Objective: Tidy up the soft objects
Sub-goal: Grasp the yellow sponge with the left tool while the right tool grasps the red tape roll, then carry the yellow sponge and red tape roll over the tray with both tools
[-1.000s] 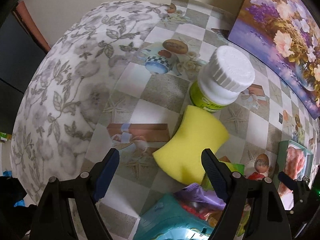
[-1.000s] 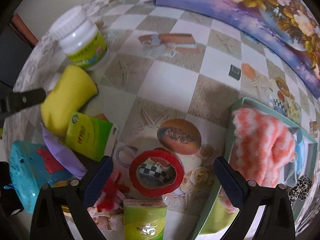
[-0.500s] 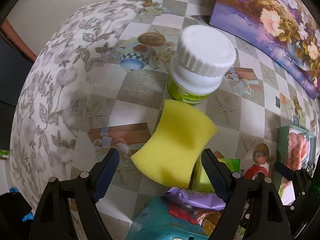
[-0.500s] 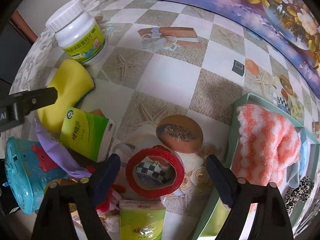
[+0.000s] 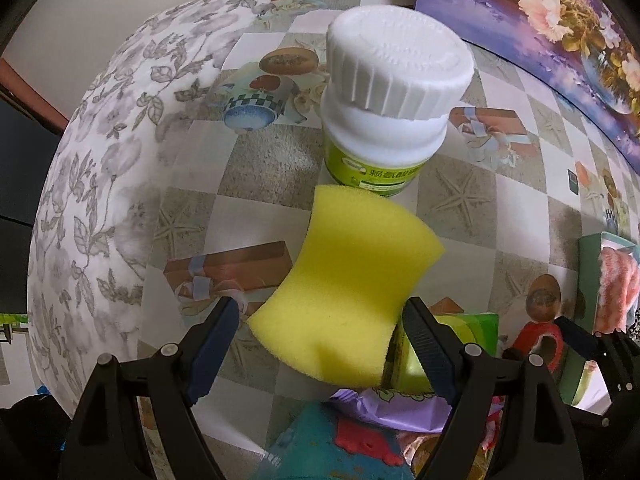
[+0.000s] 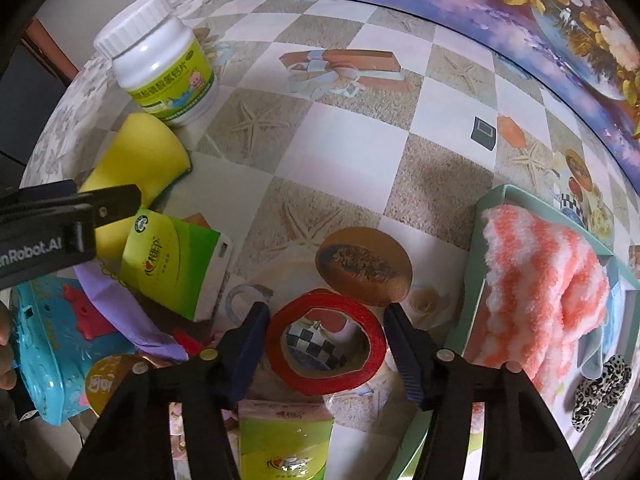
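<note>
A yellow sponge (image 5: 348, 288) lies on the patterned tablecloth, leaning on a green tissue pack (image 5: 476, 324). My left gripper (image 5: 320, 320) points down with its jaws wide open on either side of the sponge's near end, not squeezing it. In the right wrist view my right gripper (image 6: 326, 314) straddles a red tape roll (image 6: 340, 304). Its jaws are closing, and the pads stand right at the ring's sides. A pink-and-white fluffy cloth (image 6: 540, 288) lies in a teal tray (image 6: 492, 200) on the right.
A white bottle with a green label (image 5: 392, 92) stands just beyond the sponge. Around the tape roll lie green tissue packs (image 6: 172, 264), a purple packet (image 6: 120, 308) and a teal toy (image 6: 44, 352). A flower painting (image 6: 480, 8) borders the back. A leopard-print item (image 6: 600, 392) sits in the tray.
My left gripper came down and forward, so the sponge now sits between its fingers. The right gripper's jaws narrowed from wide open to close around the red tape roll.
</note>
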Demonstrator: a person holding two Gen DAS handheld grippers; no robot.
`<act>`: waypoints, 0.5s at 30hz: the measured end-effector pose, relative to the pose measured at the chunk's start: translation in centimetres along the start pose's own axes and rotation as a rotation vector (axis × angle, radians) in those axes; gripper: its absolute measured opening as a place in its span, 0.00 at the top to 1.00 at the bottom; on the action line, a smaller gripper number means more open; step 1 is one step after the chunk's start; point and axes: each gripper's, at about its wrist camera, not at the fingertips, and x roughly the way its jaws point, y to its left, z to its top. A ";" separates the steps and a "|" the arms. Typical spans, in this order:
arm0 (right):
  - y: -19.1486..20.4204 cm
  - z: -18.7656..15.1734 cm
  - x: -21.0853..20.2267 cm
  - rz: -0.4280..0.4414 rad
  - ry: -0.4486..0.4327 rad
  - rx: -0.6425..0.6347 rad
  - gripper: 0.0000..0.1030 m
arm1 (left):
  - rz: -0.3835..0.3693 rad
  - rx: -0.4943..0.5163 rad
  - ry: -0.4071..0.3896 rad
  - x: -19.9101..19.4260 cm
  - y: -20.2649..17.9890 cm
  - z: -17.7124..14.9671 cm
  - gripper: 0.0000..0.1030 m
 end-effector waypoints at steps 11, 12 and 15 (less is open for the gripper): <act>-0.7 -0.1 -0.9 0.014 -0.017 0.001 0.42 | -0.051 -0.037 -0.012 0.8 1.0 0.2 0.34; -0.7 0.0 -1.1 0.015 -0.024 0.002 0.42 | -0.054 -0.043 -0.014 0.6 1.0 0.2 0.35; -1.1 0.1 -2.8 0.024 -0.063 0.009 0.42 | -0.056 -0.051 -0.032 -0.7 1.5 0.0 0.37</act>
